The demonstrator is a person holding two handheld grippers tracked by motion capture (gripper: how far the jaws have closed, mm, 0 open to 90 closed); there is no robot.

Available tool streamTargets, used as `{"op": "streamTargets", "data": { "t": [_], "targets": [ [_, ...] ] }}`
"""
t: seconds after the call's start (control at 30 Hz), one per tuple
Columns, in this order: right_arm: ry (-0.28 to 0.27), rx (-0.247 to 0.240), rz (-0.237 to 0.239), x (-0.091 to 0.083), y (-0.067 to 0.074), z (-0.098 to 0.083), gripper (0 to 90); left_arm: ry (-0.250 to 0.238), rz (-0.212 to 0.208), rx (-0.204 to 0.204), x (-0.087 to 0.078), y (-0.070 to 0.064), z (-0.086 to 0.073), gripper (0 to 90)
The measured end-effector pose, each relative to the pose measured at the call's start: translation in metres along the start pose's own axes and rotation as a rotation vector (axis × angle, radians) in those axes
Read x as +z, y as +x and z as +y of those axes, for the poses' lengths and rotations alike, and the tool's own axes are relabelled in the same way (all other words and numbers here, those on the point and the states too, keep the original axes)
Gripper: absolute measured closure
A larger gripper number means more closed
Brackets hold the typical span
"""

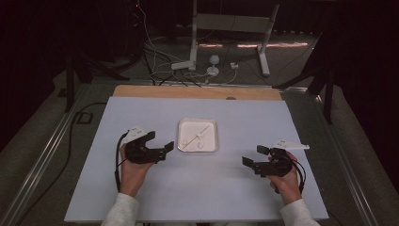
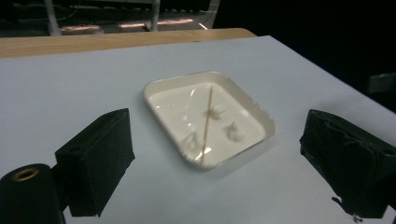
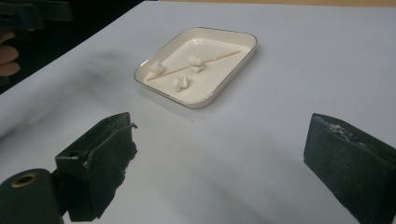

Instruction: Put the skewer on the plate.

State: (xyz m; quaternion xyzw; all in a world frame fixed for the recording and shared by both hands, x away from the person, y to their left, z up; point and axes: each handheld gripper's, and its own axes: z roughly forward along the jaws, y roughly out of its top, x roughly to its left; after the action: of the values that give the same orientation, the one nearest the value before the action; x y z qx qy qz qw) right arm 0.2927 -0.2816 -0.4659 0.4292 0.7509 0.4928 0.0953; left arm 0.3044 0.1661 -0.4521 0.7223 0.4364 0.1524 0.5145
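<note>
Lying in tray, skewer between both grippers' parted fingers

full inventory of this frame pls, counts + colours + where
tray: 1, cream-white, rounded square, mid-table
skewer: 1, thin pale wood, lying diagonally in tray
white lumps: 3, white, in tray beside the skewer
table: 1, pale blue-grey top, wooden strip at far edge
stand: 1, white metal frame, on floor beyond table
cables: several, on floor by the stand
left tongs: black, open, empty, left of tray
right tongs: black, open, empty, right of tray
</note>
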Motion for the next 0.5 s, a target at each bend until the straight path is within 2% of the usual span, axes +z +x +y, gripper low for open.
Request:
{"op": "streamTargets", "data": {
  "t": [0.07, 0.23, 0.33, 0.5],
  "targets": [
    [-0.012, -0.004, -0.011, -0.004, 0.0, -0.004, 7.7, 0.004, 0.026, 0.01, -0.011, 0.005, -0.007, 9.7],
    [-0.04, -0.007, -0.029, -0.012, -0.002, -0.014, 7.8, -0.026, 0.06, 0.021, -0.033, 0.014, -0.025, 9.2],
    [-0.048, -0.014, -0.042, -0.015, -0.003, -0.017, 7.8, -0.061, 0.085, 0.049, -0.044, 0.016, -0.031, 9.0],
    [-0.055, -0.021, -0.062, -0.02, -0.004, -0.019, 5.8, -0.109, 0.105, 0.055, -0.059, 0.018, -0.036, 3.8]
  ]
}}
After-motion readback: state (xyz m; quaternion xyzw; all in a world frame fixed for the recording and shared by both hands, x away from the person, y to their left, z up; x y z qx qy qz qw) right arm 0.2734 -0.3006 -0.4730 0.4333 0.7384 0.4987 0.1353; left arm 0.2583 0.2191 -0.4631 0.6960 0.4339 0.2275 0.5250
